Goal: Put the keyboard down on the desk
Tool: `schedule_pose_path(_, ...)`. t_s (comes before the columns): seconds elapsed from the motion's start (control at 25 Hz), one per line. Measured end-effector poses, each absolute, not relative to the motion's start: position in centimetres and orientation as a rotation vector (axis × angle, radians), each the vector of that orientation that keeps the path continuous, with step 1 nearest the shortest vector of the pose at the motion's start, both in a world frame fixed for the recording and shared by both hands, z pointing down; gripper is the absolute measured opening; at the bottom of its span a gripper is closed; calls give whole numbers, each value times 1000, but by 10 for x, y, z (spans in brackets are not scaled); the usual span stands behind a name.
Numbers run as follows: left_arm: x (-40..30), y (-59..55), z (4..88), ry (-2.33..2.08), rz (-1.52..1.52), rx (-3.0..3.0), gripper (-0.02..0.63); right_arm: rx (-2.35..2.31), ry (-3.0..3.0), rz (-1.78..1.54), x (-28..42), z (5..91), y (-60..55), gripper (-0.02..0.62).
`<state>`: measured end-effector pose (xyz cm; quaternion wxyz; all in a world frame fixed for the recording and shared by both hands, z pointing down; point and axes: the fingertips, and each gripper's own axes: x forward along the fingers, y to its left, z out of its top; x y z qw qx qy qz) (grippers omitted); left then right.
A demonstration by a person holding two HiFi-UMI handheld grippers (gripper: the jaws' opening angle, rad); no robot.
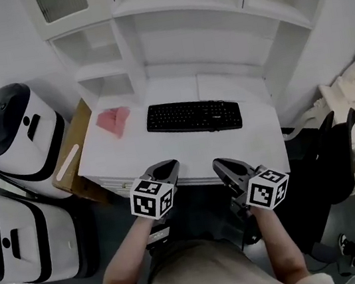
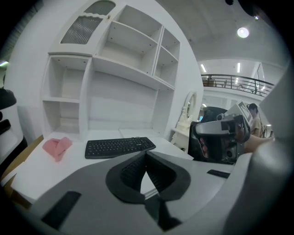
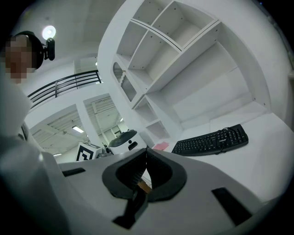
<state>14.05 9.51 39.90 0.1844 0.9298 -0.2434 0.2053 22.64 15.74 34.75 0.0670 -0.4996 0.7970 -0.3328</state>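
White shelving (image 1: 164,19) rises behind the white tabletop (image 1: 165,150), and in the head view I see the keyboard (image 1: 193,116) lying flat on it, at about twelve o'clock from my two grippers. I judge the task done: the keyboard rests on the tabletop with nothing touching it, and all that seems left is to move clear. My left gripper (image 1: 165,167) and right gripper (image 1: 224,164) hover at the tabletop's six o'clock edge, apart from the keyboard; each has its fingers closed together on nothing. Counting: one keyboard, one pink cloth (image 1: 114,120) at its nine o'clock, two grippers, and two white-and-black units (image 1: 17,131) on the floor at the tabletop's nine o'clock.
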Motion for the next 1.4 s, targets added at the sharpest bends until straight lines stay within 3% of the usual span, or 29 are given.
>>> schedule_pose_path(0.8, 132, 138, 380, -788, 584, 2595, 12, -1272, 2482, -1039, 211, 343, 192, 25)
schedule_pose_path(1.4, 121, 125, 360, -673, 489, 2639, 12, -1412, 2520, -928, 184, 322, 184, 25)
